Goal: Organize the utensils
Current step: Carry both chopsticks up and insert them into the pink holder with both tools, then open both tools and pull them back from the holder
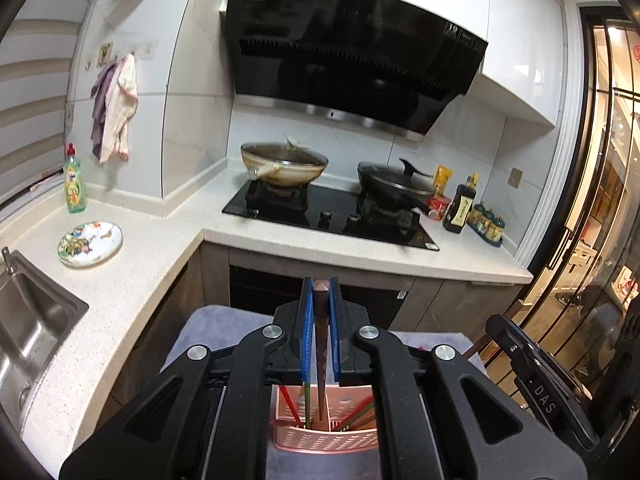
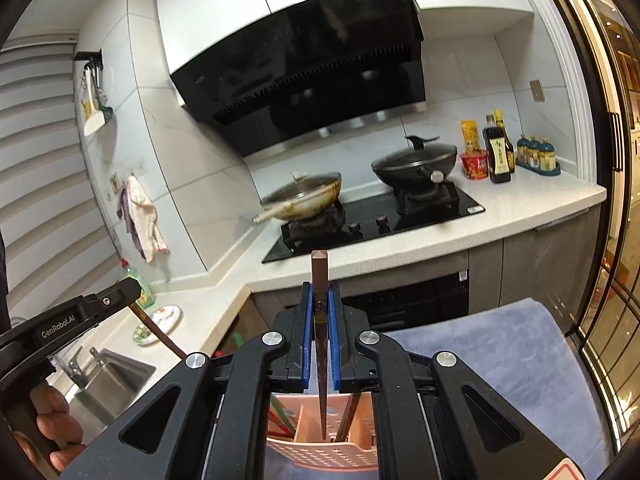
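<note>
My left gripper (image 1: pixel 321 286) is shut on a brown chopstick (image 1: pixel 321 344) held upright, its thin end down in a pink perforated utensil holder (image 1: pixel 324 436) that holds red and green chopsticks (image 1: pixel 356 414). My right gripper (image 2: pixel 320 290) is shut on another brown chopstick (image 2: pixel 320 340), upright, its tip inside the same pink holder (image 2: pixel 320 452). The holder stands on a grey-blue cloth (image 2: pixel 492 360). The left gripper body (image 2: pixel 80 316) with its chopstick shows at the left of the right wrist view; the right gripper body (image 1: pixel 536 376) shows at the right of the left wrist view.
A white counter (image 1: pixel 132 280) carries a patterned plate (image 1: pixel 90 243), a green soap bottle (image 1: pixel 74 182) and a steel sink (image 1: pixel 28 320). A black hob (image 1: pixel 332 216) bears two lidded woks. Sauce bottles (image 2: pixel 498 152) stand at the right, by a glass door (image 1: pixel 600 200).
</note>
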Action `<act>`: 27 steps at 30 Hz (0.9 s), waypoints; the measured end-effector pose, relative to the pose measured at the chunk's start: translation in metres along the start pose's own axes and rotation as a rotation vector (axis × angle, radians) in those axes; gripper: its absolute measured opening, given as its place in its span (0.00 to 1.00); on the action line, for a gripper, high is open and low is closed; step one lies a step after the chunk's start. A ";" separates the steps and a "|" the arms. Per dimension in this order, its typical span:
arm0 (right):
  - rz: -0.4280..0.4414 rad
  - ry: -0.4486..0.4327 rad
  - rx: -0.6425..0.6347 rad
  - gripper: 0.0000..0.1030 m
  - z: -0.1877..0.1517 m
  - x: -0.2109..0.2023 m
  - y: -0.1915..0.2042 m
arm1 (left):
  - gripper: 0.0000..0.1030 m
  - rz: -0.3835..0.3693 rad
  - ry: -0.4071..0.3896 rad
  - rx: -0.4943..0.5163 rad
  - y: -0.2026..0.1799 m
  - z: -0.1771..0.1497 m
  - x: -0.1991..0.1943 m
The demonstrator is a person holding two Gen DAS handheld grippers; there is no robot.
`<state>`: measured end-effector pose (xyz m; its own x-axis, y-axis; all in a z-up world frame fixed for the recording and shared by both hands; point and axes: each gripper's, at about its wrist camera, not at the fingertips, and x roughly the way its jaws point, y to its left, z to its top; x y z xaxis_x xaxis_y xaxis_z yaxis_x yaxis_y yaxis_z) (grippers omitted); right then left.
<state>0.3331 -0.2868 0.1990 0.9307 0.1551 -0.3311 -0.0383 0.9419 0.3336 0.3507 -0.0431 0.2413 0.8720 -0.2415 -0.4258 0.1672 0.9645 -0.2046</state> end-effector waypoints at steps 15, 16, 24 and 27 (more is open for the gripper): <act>-0.026 0.066 -0.003 0.14 -0.037 0.011 -0.013 | 0.08 0.019 0.081 0.008 0.007 -0.041 0.022; -0.025 0.060 -0.002 0.14 -0.036 0.006 -0.013 | 0.10 0.021 0.078 0.009 0.007 -0.041 0.019; -0.015 0.025 -0.021 0.14 -0.036 -0.043 -0.009 | 0.28 0.052 0.051 0.023 0.006 -0.047 -0.015; -0.007 0.052 -0.045 0.15 -0.053 -0.065 -0.007 | 0.35 0.067 0.047 0.039 0.007 -0.060 -0.035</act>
<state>0.2531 -0.2875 0.1714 0.9111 0.1628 -0.3786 -0.0494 0.9552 0.2918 0.2935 -0.0338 0.2022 0.8596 -0.1798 -0.4783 0.1273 0.9819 -0.1402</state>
